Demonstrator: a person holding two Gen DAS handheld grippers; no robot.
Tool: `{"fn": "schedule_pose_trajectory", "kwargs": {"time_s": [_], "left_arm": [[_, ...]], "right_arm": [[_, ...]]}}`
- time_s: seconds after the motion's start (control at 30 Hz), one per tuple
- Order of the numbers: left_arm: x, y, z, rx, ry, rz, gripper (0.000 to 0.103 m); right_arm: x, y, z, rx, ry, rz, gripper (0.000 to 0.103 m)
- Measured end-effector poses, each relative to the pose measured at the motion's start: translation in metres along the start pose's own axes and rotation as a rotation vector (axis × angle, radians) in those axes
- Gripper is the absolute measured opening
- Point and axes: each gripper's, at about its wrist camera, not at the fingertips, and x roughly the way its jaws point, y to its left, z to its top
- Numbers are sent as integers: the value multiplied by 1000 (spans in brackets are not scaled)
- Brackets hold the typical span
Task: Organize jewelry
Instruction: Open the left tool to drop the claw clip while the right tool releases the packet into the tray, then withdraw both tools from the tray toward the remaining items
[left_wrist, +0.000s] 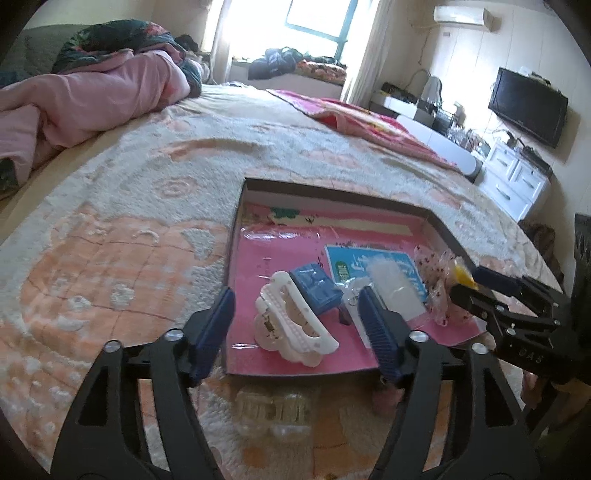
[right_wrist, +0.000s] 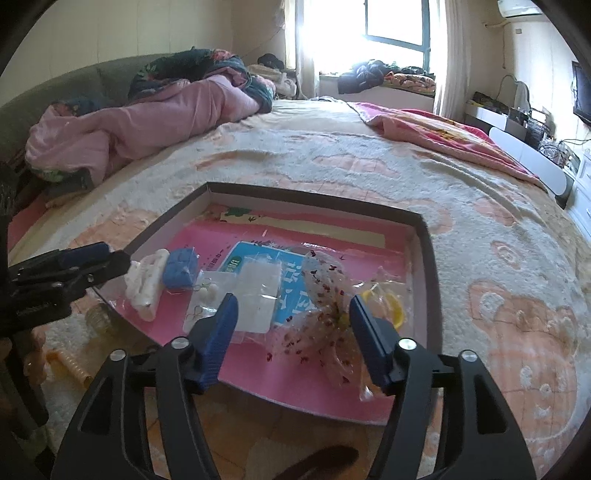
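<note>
Patterned bed (left_wrist: 129, 229) bearing shallow box (right_wrist: 430, 258), pink quilt (left_wrist: 92, 99).

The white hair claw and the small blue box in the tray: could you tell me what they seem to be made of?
White hair claw: apparently hard moulded plastic, smooth, slightly glossy, with cut-out shapes and teeth. Small blue box: probably card or plastic under a clear glossy wrap, judging by its sheen; uncertain.

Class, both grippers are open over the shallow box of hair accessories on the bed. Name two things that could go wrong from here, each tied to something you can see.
1. The left gripper straddles the white hair claw, with the blue box beside it; closing may catch both.
2. The right gripper hovers over the dotted plastic bag, which is thin and crinkled and may slip or drag the yellow item along.
</note>
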Motion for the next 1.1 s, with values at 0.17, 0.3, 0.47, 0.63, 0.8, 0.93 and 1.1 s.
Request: {"fn": "schedule_pose_trajectory", "kwargs": {"time_s": [0.17,0.3,0.47,0.63,0.8,0.93,1.1], "left_arm": [[-18,7,1,-39,-41,19,80],[-29,10,0,-54,-67,30,87],[-45,11,-7,-55,-94,48,91],[-55,11,-13,-45,-103,53,91],[-65,12,-21,-34,-112,46,91],[-73,12,-27,-22,-116,45,91],[-82,12,-36,-1,-117,39,91]], "right_arm": [[-17,-7,-3,38,-26,8,72],[-29,-9,-8,56,-35,3,74],[-41,-8,-16,42,-42,-6,77],[-56,-3,-22,11,-62,-20,78],[-68,-2,-31,10,-73,-18,79],[-74,-1,-38,11,-70,-15,79],[-80,0,-45,9,-64,-14,79]]}}
